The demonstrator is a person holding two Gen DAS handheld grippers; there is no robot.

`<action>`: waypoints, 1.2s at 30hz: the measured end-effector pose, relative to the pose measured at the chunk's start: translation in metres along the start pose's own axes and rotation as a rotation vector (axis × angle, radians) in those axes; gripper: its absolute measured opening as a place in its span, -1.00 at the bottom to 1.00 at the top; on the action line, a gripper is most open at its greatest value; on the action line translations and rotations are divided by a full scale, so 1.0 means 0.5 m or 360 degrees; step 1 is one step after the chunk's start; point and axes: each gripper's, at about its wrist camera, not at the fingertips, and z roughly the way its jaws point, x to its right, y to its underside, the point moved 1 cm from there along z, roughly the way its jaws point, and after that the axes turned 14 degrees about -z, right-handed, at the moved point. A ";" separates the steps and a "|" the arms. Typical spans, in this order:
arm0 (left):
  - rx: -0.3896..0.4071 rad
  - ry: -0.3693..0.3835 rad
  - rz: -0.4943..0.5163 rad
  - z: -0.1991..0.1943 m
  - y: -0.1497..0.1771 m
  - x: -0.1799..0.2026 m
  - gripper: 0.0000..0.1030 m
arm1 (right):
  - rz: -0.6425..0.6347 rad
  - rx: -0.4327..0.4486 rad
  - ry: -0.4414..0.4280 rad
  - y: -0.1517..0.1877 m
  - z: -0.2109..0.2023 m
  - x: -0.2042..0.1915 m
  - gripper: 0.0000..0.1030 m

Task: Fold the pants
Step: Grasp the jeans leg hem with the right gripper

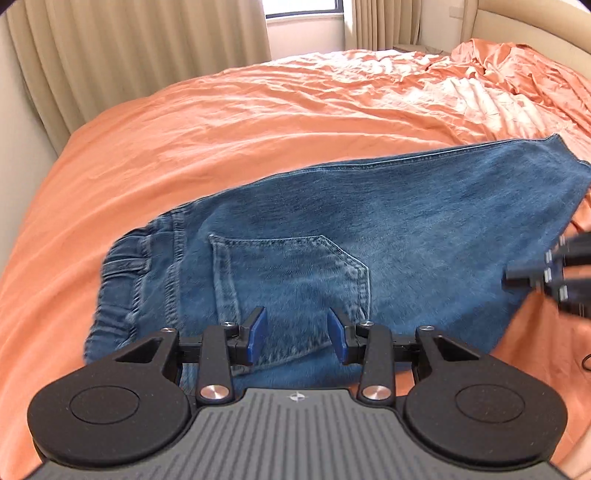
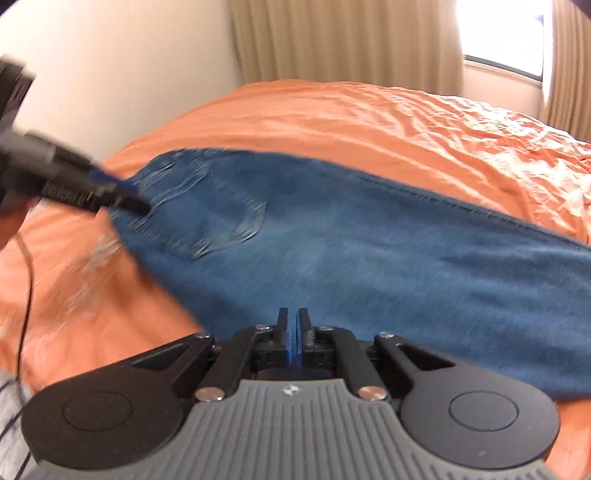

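L gripper [image 1: 297, 334]: jaws partway apart, blue pads [image 1: 258, 330] clear of each other, nothing pinched between them. It hangs over the pants [image 1: 369, 229], w/ the denim filling the gap seen past the pads; can't tell if the tips touch the cloth. From the L wrist view, the back pocket [image 1: 291, 273] sits right at 12 o'clock of the pads, the elastic waistband [image 1: 125, 273] bunched at 10 o'clock, and the leg runs off toward 2 o'clock to its hem end.

R gripper [image 2: 293, 332]: jaws closed tight, blue pads together, no cloth visibly caught between them. It's over the leg part of the pants; the R wrist view is motion-blurred. Same gripper shows in the L view at 3 o'clock, blurred, by the lower edge of the denim.

Pants: blue jeans, lying flat-ish, legs stacked as one, on the orange bed sheet [image 1: 229, 122]. In the R view the L gripper is at 9–10 o'clock, near the pocket end.

Beyond: wrinkled sheet all round, beige curtains [image 1: 147, 44] at 11 o'clock, window [image 1: 303, 9] at 12, padded headboard [image 1: 535, 33] at 1–2 o'clock. Thin black cable [image 2: 27, 280] over the sheet at 9 o'clock, R view.
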 end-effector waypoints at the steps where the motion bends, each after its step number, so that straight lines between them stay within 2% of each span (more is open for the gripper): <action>1: -0.0012 -0.0008 -0.0015 0.019 -0.005 -0.002 -0.13 | 0.0008 -0.0048 -0.0004 -0.011 0.026 0.018 -0.95; 2: -0.0029 -0.0009 -0.0033 0.037 -0.011 -0.004 -0.13 | 0.0023 -0.0100 -0.0021 -0.017 0.052 0.033 -0.82; 4: -0.0074 -0.0020 -0.0065 0.078 -0.021 -0.011 -0.13 | 0.0047 -0.0182 -0.0029 -0.028 0.099 0.064 -0.74; 11: -0.0112 -0.0037 -0.0142 0.206 -0.074 -0.032 -0.13 | -0.0026 -0.0256 0.0011 -0.095 0.237 0.122 -0.81; 15: -0.0105 -0.0034 -0.0181 0.262 -0.123 -0.041 -0.26 | -0.0037 -0.0268 0.0027 -0.142 0.304 0.167 -0.85; 24: -0.0091 -0.0096 -0.0320 0.343 -0.191 -0.052 -0.37 | 0.0115 -0.0273 0.0061 -0.216 0.405 0.247 -1.00; 29: -0.0069 -0.0151 -0.0382 0.326 -0.197 -0.046 -0.38 | 0.0246 -0.0207 -0.0004 -0.215 0.367 0.271 -1.00; 30: -0.0058 -0.0163 -0.0378 0.314 -0.197 -0.040 -0.35 | 0.0255 -0.0192 0.0007 -0.212 0.345 0.274 -0.95; 31: -0.0045 -0.0164 -0.0372 0.299 -0.198 -0.031 -0.29 | 0.0255 -0.0175 0.0027 -0.210 0.323 0.283 -0.69; 32: -0.0034 -0.0152 -0.0366 0.284 -0.199 -0.021 -0.25 | 0.0266 -0.0152 0.0031 -0.203 0.297 0.297 -0.51; 34: -0.0013 -0.0122 -0.0360 0.256 -0.201 0.004 -0.12 | 0.0333 -0.0125 0.0023 -0.182 0.243 0.334 -0.52; 36: -0.0018 -0.0076 -0.0342 0.235 -0.204 0.039 -0.12 | 0.0425 -0.0101 0.0038 -0.149 0.175 0.373 -0.52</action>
